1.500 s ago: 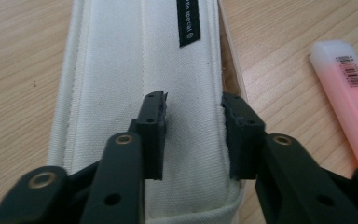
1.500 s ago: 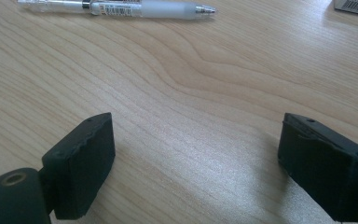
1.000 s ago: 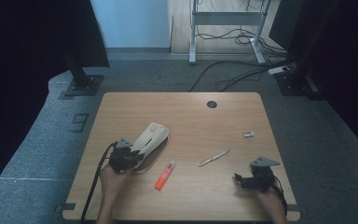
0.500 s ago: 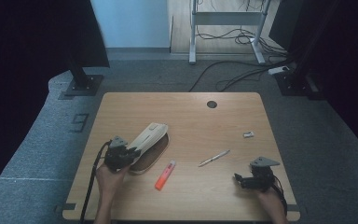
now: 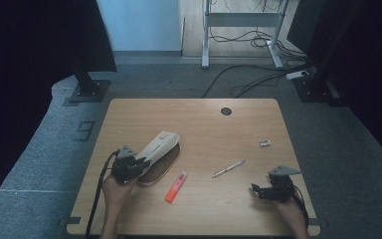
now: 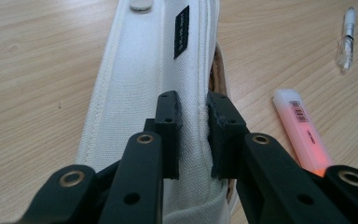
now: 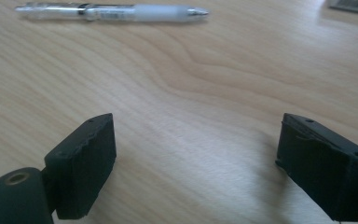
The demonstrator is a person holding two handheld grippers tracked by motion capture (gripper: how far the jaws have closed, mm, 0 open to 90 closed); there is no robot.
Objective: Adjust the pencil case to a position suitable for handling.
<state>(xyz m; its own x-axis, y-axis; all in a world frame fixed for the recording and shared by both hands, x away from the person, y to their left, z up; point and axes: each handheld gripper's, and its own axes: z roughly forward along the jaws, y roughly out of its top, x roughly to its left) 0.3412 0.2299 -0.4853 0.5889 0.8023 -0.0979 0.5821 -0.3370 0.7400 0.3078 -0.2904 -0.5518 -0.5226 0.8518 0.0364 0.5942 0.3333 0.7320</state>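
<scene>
A white canvas pencil case (image 5: 158, 149) lies left of the table's middle, its top flap raised so the brown inside shows underneath. My left gripper (image 5: 134, 167) is shut on the near edge of that flap; in the left gripper view the two pads pinch the seam of the pencil case (image 6: 135, 79) at my left gripper (image 6: 193, 135). An orange highlighter (image 5: 176, 180) lies just right of the case, and a clear pen (image 5: 228, 168) farther right. My right gripper (image 5: 258, 190) rests low at the front right, open and holding nothing, with the pen (image 7: 112, 12) ahead of my right gripper (image 7: 196, 163).
A small grey item (image 5: 265, 143) lies near the right edge of the wooden table (image 5: 199, 124), and a round cable hole (image 5: 226, 111) sits at the back. The highlighter (image 6: 303, 135) and pen (image 6: 346, 37) lie right of the case. Dark stands and cables stand on the floor beyond.
The case's flap has come up off the body, showing the brown opening beneath. The left hand has shifted slightly; the right gripper has stayed put.
</scene>
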